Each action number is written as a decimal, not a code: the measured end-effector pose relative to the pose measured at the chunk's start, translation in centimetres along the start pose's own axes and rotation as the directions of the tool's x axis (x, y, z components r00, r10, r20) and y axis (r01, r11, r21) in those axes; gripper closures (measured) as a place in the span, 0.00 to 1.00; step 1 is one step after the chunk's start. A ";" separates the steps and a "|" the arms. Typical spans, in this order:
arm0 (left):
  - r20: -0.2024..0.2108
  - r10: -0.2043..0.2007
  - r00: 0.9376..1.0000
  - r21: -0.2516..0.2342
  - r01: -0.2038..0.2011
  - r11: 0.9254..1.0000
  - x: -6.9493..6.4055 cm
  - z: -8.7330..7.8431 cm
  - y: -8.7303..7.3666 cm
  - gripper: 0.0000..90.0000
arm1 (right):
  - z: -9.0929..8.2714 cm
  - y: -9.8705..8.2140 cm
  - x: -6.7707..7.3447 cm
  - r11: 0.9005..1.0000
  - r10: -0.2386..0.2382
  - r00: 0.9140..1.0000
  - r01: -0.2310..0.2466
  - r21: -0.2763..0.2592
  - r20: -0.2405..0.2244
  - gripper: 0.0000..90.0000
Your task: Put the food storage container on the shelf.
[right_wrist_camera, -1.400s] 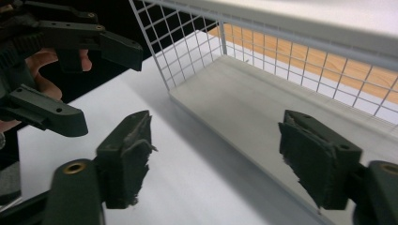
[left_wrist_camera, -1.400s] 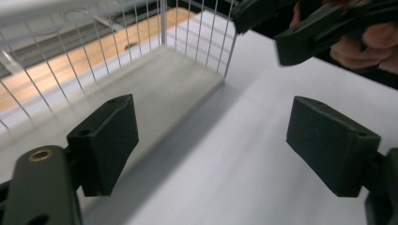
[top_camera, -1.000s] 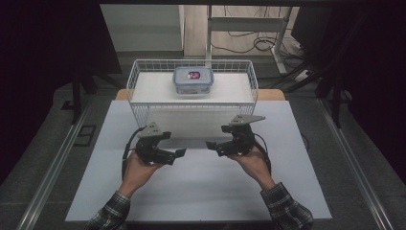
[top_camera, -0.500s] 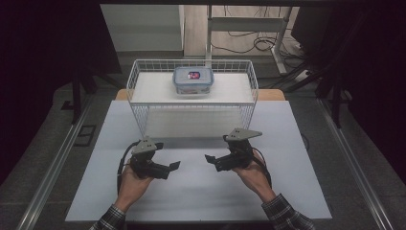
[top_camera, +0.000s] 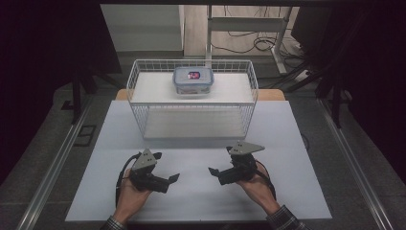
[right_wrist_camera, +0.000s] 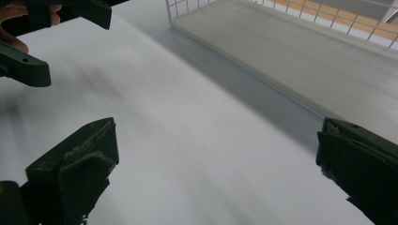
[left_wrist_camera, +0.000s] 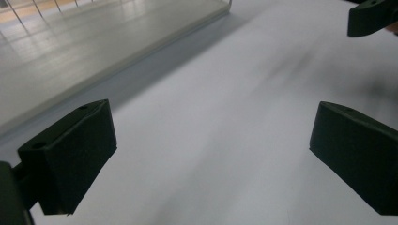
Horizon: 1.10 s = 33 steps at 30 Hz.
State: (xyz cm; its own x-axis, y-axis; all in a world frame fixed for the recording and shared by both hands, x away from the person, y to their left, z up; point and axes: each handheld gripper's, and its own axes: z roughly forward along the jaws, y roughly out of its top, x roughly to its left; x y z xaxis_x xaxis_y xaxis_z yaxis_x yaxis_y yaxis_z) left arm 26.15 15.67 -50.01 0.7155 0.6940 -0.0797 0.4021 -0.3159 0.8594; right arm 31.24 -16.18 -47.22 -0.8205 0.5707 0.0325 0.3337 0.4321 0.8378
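A person's two hands rest low over a white table [top_camera: 201, 201], each holding a two-jaw gripper, with the tips turned toward each other across the near half of the surface. The left gripper [top_camera: 168, 178] has its jaws spread wide with nothing between them; its own view shows just bare table in the gap. They have just been opening. The right gripper [top_camera: 216, 171] is likewise released and holds nothing. A stretch of bare tabletop separates the two tips, and more open surface runs out to the left and right edges of the table.

Beyond the grippers, a white wire basket [top_camera: 139, 112] stands at the far middle of the table (its near wall is well apart from both hands). On a pale board [top_camera: 153, 88] inside it sits a clear lidded food container [top_camera: 193, 80], toward the back and roughly centred, with a red-and-dark item showing through the lid.

In the right gripper view, the basket's lower edge [right_wrist_camera: 244, 65] runs diagonally above the jaws, and the left gripper [right_wrist_camera: 61, 28] appears at the upper left.
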 end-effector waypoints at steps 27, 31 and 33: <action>-0.089 0.024 0.996 0.059 -0.019 0.998 -0.8 -3.8 -3.8 0.02 | -4.4 -3.9 1.0 0.999 -0.042 0.997 0.042 0.001 0.068 0.00; -0.107 0.030 0.994 0.064 -0.023 0.998 -0.8 -4.5 -4.2 0.02 | -5.1 -4.4 0.5 1.000 -0.022 0.996 0.022 -0.002 0.084 0.00; -0.115 0.029 0.993 0.071 -0.021 0.997 -0.8 -4.7 -4.4 0.02 | -5.5 -4.7 0.4 1.000 -0.017 0.996 0.017 -0.001 0.091 0.00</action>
State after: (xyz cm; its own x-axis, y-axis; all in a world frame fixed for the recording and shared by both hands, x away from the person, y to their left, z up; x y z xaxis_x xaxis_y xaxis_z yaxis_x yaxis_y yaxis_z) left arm 21.08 19.59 -51.36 0.6566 0.7542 0.0033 0.4267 -0.3750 0.8230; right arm 26.84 -21.81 -48.14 -0.7803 0.6246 -0.0313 0.3194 0.4410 0.8388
